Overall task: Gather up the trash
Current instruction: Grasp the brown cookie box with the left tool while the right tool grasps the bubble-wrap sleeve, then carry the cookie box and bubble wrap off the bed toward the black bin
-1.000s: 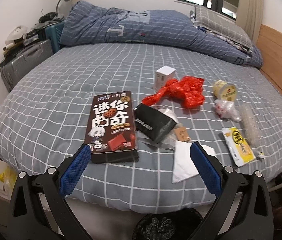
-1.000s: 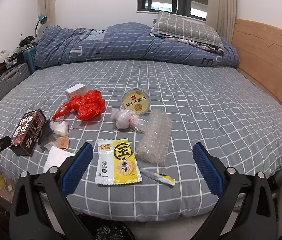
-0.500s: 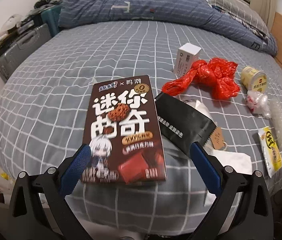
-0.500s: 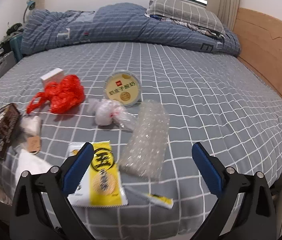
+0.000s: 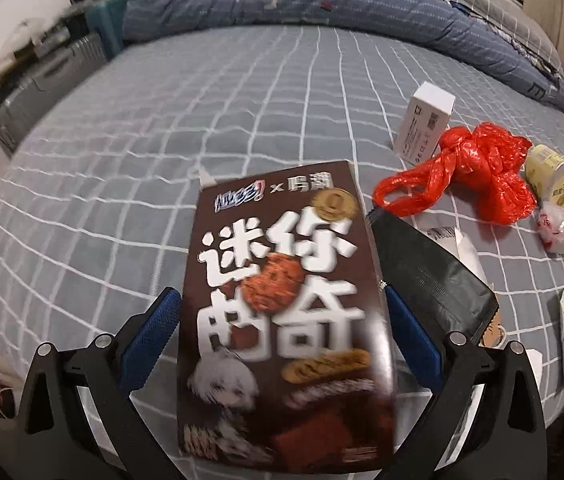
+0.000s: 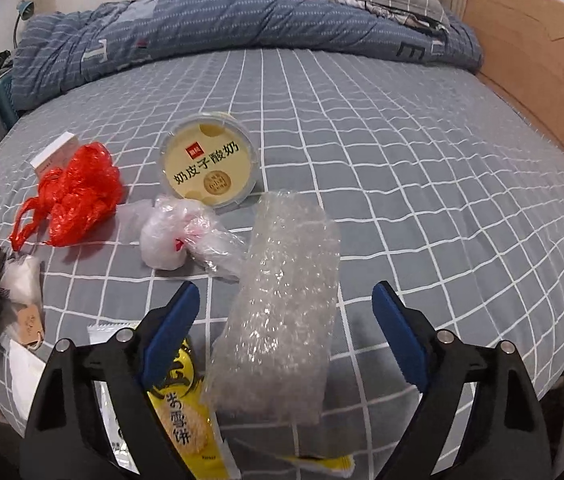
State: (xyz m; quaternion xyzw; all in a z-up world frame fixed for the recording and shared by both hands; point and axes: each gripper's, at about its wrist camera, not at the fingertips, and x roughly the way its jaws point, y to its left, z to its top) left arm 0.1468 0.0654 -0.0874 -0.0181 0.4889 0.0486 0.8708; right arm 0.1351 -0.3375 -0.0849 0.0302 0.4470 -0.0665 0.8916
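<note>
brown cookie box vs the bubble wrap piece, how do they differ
The brown cookie box is opaque, printed and flat-sided; the bubble wrap piece is clear, plain and crumpled. The box fills the gap between the left gripper's pads; the wrap leaves room inside the right gripper. Both lie on the grey checked bed, neither gripped.

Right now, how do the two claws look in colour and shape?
Both look alike. The left claw and the right claw each have two glossy black plastic arms with triangular cut-outs and silver round screws, ending in flat, textured blue pads. No cables or markings show.
</note>
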